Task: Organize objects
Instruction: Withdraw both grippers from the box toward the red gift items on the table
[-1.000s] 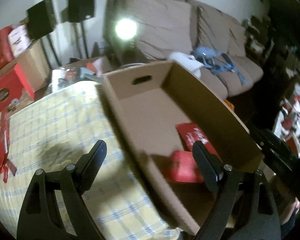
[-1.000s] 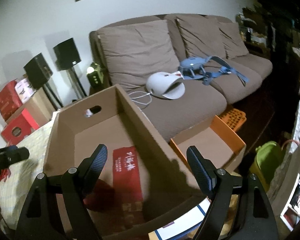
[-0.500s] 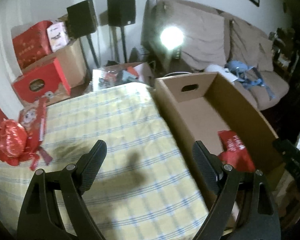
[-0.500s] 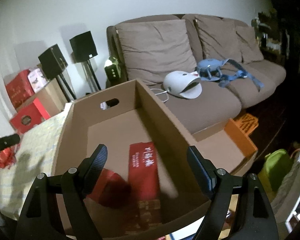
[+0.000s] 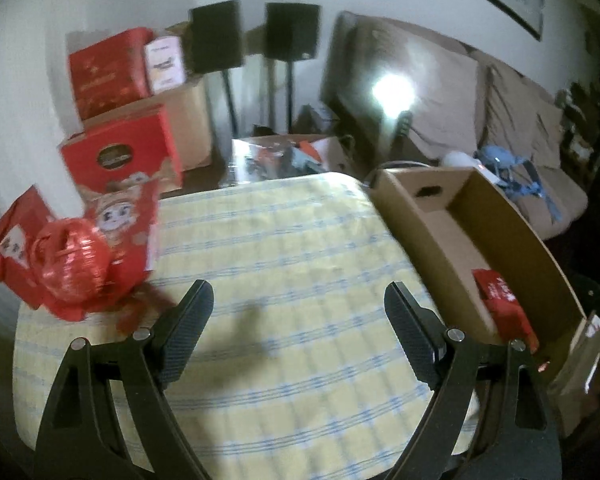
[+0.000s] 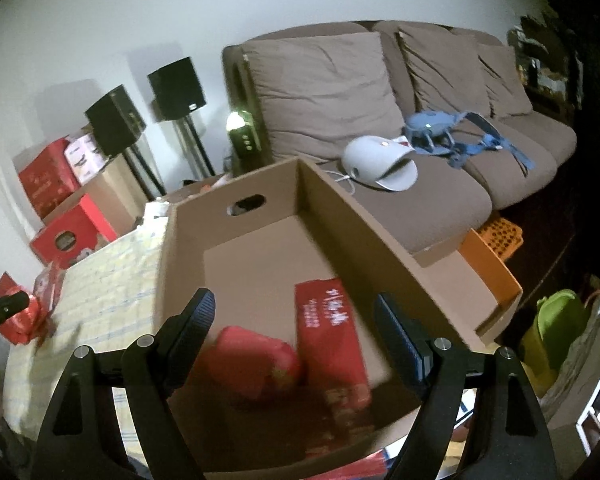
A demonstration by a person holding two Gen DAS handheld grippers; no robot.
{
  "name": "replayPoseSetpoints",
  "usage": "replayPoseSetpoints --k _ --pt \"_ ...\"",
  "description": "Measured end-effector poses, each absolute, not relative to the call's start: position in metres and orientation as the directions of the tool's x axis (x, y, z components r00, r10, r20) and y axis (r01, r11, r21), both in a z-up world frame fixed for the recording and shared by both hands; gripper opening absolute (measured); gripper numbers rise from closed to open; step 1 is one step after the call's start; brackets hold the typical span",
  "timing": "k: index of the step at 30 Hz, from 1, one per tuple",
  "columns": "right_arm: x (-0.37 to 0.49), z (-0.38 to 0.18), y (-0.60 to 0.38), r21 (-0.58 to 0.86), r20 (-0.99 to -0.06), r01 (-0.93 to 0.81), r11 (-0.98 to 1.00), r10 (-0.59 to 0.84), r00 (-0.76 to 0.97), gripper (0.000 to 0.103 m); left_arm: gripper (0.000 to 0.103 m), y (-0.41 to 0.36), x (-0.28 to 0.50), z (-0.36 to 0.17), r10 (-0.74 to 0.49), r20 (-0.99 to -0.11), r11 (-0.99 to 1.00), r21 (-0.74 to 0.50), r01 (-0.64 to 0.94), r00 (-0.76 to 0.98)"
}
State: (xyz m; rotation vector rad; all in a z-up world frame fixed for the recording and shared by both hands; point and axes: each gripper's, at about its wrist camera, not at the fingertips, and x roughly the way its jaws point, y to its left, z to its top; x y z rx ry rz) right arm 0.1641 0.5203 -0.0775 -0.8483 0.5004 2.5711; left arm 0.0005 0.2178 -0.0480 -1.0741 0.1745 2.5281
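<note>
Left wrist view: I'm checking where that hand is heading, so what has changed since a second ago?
The left gripper swung away from the cardboard box toward the red decorations on the checked tablecloth. Nothing was grasped or released. Both grippers stay open and empty; the red packets still lie in the box.

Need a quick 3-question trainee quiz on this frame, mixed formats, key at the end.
1. True or false: the left gripper holds a red packet.
2. Where do the flat red box and the red pouch lie?
A. on the checked tablecloth
B. inside the cardboard box
C. on the sofa
3. Fill in: the shiny red ball and the other red packets sit at the tablecloth's ____ edge in the left wrist view.

Key
1. False: both the left and the right gripper are open, with nothing between the fingers.
2. B
3. left
</note>
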Motion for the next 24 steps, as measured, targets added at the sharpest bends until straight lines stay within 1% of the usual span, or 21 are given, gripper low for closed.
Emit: replayPoseSetpoints --k 4,9,10,12,13,14,15,19,20,22,24 --pt "0.158 -0.064 0.501 0.219 -0.614 -0.437 -0.872 0.225 -0.757 0.083 0.086 0.173 -0.004 -0.048 0.276 -0.724 -0.942 -0.073 -0.327 -0.632" --pt "0.143 -0.047 0.473 0.224 -0.596 -0.39 -0.893 0.191 -0.78 0.083 0.086 0.119 -0.01 -0.053 0.21 -0.726 -0.967 -0.058 -0.247 -0.655" --pt "0.141 -0.045 0.468 0.225 -0.594 -0.382 -0.896 0.184 -0.783 0.083 0.086 0.111 -0.012 -0.055 0.207 -0.73 -0.969 -0.062 -0.239 -0.651" --pt "0.134 -0.041 0.455 0.232 -0.587 -0.357 -0.905 0.163 -0.793 0.083 0.086 0.095 -0.016 -0.057 0.246 -0.737 -0.96 -0.094 -0.265 -0.63" --pt "0.129 -0.04 0.449 0.237 -0.586 -0.343 -0.909 0.148 -0.797 0.083 0.087 0.086 -0.017 -0.057 0.251 -0.733 -0.959 -0.098 -0.268 -0.632" --pt "0.123 -0.04 0.441 0.243 -0.585 -0.325 -0.914 0.129 -0.8 0.083 0.092 0.079 -0.016 -0.056 0.241 -0.726 -0.961 -0.086 -0.263 -0.644" --pt "0.117 -0.04 0.434 0.244 -0.587 -0.308 -0.92 0.112 -0.802 0.085 0.094 0.073 -0.017 -0.055 0.234 -0.718 -0.963 -0.077 -0.26 -0.655" --pt "0.085 -0.042 0.393 0.212 -0.606 -0.224 -0.951 0.052 -0.794 0.085 0.094 0.044 -0.023 -0.056 0.203 -0.711 -0.972 -0.066 -0.225 -0.673" --pt "0.075 -0.043 0.379 0.208 -0.607 -0.188 -0.96 0.024 -0.794 0.085 0.094 0.037 -0.025 -0.057 0.2 -0.709 -0.974 -0.07 -0.215 -0.676" --pt "0.063 -0.045 0.359 0.202 -0.611 -0.142 -0.969 -0.011 -0.792 0.085 0.102 0.021 -0.03 -0.059 0.204 -0.703 -0.976 -0.092 -0.197 -0.681" --pt "0.051 -0.051 0.338 0.199 -0.617 -0.1 -0.975 -0.045 -0.786 0.085 0.103 0.007 -0.036 -0.062 0.221 -0.69 -0.974 -0.125 -0.188 -0.689"
